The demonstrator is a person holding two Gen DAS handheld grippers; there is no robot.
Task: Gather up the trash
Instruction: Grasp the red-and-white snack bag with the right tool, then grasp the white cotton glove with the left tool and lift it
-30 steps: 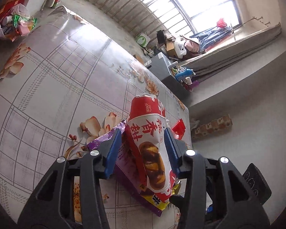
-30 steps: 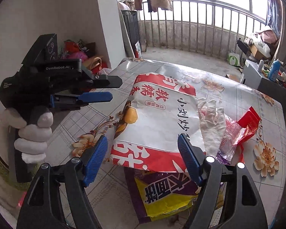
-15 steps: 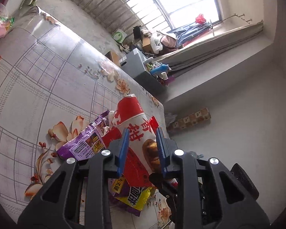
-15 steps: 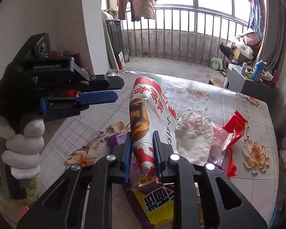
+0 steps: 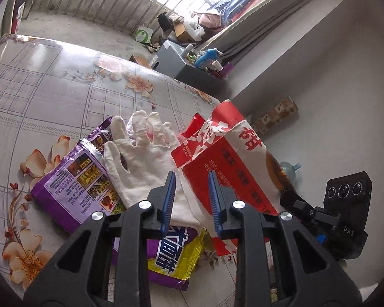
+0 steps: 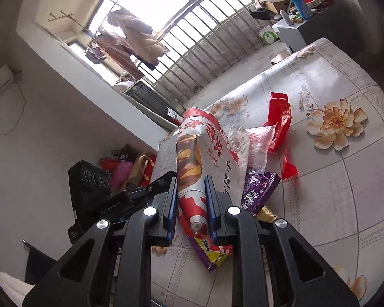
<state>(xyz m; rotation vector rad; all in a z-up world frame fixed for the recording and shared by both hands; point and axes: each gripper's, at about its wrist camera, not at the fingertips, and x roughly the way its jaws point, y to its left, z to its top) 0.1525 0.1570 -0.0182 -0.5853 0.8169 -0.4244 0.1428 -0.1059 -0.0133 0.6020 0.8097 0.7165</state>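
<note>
A red-and-white snack bag [image 6: 212, 148] stands up off the table, and my right gripper [image 6: 190, 179] is shut on its lower end. In the left wrist view the same bag [image 5: 233, 158] leans to the right. My left gripper [image 5: 192, 176] is closing, with the bag's lower corner by its right pad and a gap left beside the other pad. Under the bag lie a white glove [image 5: 146, 153], a purple packet [image 5: 71, 179], a purple-and-yellow packet [image 5: 171, 255] and a red wrapper [image 6: 279, 117].
The trash lies on a floral tablecloth [image 5: 51, 84] near the table's edge. Off the table stand a grey cabinet [image 5: 181, 61] with bottles, a water jug [image 5: 290, 171] on the floor and bags [image 6: 130, 166] by the wall. A balcony railing runs behind.
My right gripper went from wide open to shut on the bag and rolled, raising the bag on end. The left gripper narrowed and swung left, and the white glove came into view.
</note>
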